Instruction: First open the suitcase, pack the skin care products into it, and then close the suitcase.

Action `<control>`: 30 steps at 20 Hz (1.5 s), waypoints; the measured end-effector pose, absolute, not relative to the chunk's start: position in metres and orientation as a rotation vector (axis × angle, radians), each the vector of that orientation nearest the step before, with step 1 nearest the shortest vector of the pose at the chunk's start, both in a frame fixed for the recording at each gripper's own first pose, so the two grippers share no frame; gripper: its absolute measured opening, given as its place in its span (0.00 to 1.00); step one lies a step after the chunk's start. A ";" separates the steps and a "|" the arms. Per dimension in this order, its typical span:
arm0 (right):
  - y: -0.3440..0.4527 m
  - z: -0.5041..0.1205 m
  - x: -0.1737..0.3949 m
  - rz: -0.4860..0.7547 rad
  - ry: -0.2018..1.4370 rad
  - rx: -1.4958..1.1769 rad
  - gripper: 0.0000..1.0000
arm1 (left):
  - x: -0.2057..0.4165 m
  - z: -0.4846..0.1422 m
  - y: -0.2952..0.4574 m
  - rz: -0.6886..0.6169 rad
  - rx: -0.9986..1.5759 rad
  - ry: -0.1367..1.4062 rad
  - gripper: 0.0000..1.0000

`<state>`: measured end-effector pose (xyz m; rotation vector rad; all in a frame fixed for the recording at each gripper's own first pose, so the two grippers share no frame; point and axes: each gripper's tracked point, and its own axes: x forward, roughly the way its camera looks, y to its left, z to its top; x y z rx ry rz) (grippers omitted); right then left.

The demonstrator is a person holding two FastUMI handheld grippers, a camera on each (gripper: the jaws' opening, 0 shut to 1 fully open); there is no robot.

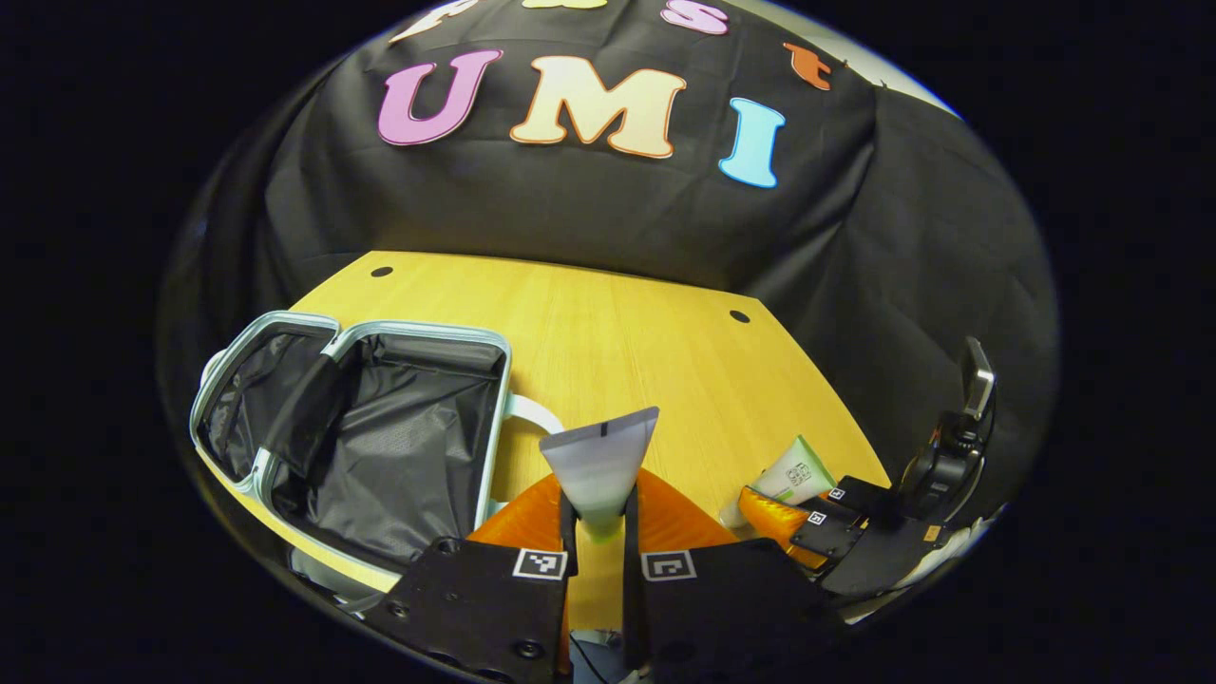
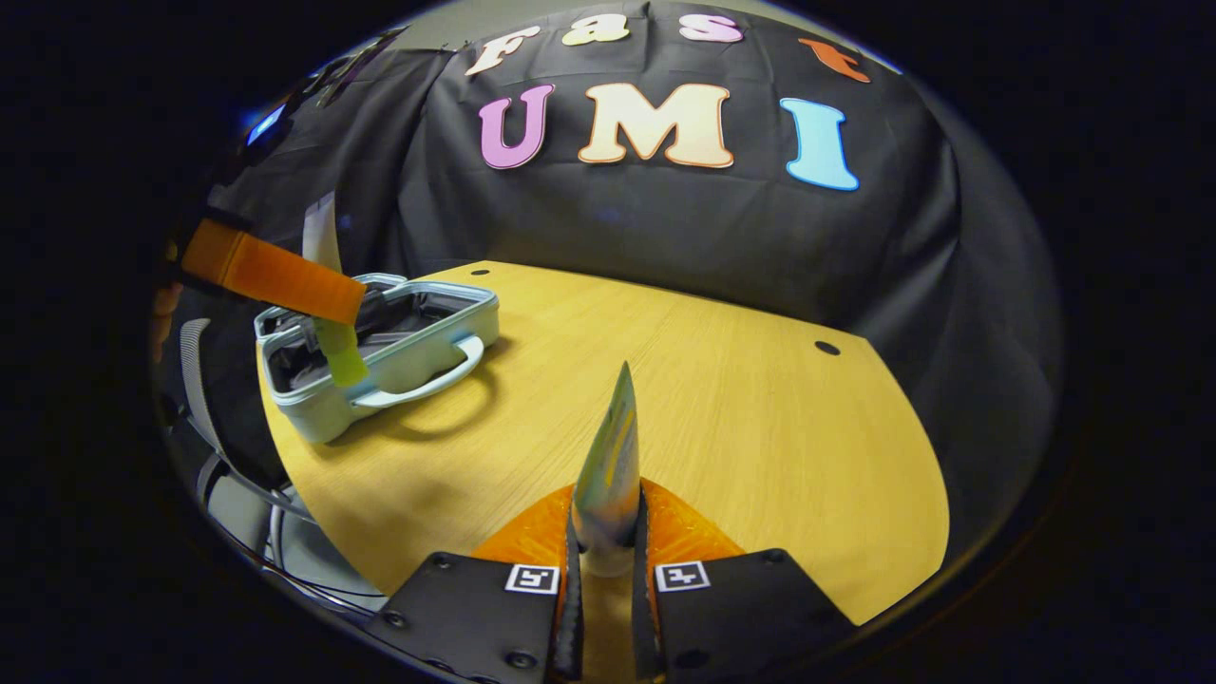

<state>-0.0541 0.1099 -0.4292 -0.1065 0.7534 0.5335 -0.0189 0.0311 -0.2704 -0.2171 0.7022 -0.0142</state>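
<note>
Gripping a tube (image 1: 599, 465) (image 2: 608, 470) apiece beside the open suitcase (image 1: 380, 446)

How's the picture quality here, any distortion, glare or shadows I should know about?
Left gripper view: fisheye bends the table edges; the suitcase lining is dim, and the held tube is sharp. Right gripper view: same curvature; the suitcase handle casts a soft shadow on the wood, and its held tube looks slightly soft. No strong glare.

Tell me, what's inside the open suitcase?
The suitcase shows just black lining and a black strap; no tubes inside yet. Its near bottom corner is hidden behind the left tool.
</note>
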 end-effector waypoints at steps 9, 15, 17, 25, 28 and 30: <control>0.146 -0.341 -0.018 0.550 0.672 -0.033 0.20 | -0.028 -0.261 0.109 0.082 -0.157 0.750 0.14; 0.208 -0.309 -0.010 0.575 0.652 -0.049 0.19 | -0.033 -0.285 0.165 0.088 -0.138 0.848 0.14; 0.238 -0.304 -0.012 0.601 0.656 -0.055 0.20 | -0.036 -0.293 0.180 0.074 -0.129 0.880 0.14; 0.364 -0.321 -0.053 0.751 0.853 0.064 0.19 | -0.057 -0.345 0.222 -0.003 -0.168 1.062 0.14; 0.389 -0.334 -0.058 0.734 0.903 0.048 0.19 | -0.056 -0.355 0.230 -0.035 -0.208 1.068 0.16; 0.402 -0.344 -0.063 0.716 0.934 0.047 0.19 | -0.054 -0.356 0.235 -0.064 -0.224 1.061 0.20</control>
